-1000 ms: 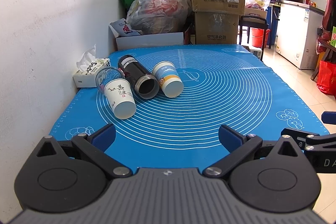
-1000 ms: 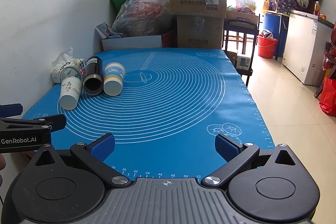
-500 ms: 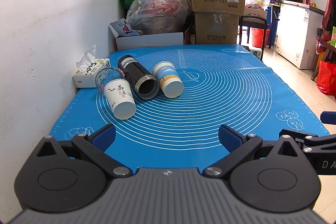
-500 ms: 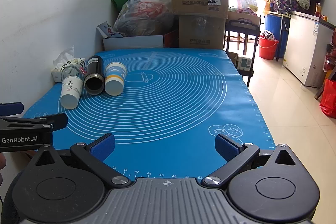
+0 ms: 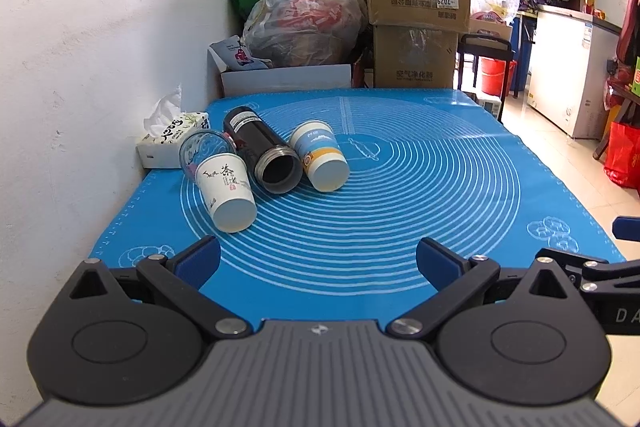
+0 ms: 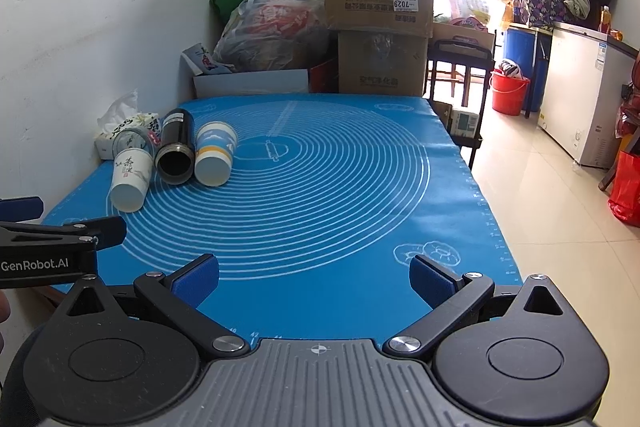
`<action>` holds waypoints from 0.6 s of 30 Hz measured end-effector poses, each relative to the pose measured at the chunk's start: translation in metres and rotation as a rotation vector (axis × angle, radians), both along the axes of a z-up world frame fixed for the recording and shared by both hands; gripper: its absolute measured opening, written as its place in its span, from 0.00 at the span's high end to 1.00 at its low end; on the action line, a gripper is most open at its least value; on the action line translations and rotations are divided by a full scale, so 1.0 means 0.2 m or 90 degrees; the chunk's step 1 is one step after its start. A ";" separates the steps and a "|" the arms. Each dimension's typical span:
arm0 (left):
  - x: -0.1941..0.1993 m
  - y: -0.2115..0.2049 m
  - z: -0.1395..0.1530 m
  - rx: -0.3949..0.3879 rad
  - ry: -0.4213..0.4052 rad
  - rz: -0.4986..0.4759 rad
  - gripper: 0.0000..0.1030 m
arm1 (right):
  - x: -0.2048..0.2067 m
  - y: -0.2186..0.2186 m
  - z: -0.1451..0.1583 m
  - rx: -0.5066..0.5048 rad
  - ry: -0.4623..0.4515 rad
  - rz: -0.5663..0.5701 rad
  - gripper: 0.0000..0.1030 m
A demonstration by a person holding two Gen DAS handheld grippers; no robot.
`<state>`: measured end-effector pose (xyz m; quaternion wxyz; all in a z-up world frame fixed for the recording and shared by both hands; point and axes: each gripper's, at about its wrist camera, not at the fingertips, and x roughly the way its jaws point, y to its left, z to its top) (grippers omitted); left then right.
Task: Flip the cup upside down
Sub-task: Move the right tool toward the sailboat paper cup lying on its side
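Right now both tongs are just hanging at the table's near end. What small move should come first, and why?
Probably ease the left tongs forward toward the white cup. They are open and empty, and that cup lies on its side on the mat, nearest of the cups and on the left tongs' side.

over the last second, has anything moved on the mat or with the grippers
Nothing visibly changed. The white paper cup, black flask and blue-banded cup still lie on their sides on the blue mat. The left hand-held gripper and right hand-held gripper stay open, short of the cups.
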<state>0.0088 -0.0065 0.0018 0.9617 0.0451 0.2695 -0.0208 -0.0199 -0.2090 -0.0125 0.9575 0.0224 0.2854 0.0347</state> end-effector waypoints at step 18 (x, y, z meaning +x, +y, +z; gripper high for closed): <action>0.64 -0.18 -0.05 0.030 -0.036 0.082 0.00 | 0.51 -0.25 0.03 -0.022 -0.024 -0.034 0.00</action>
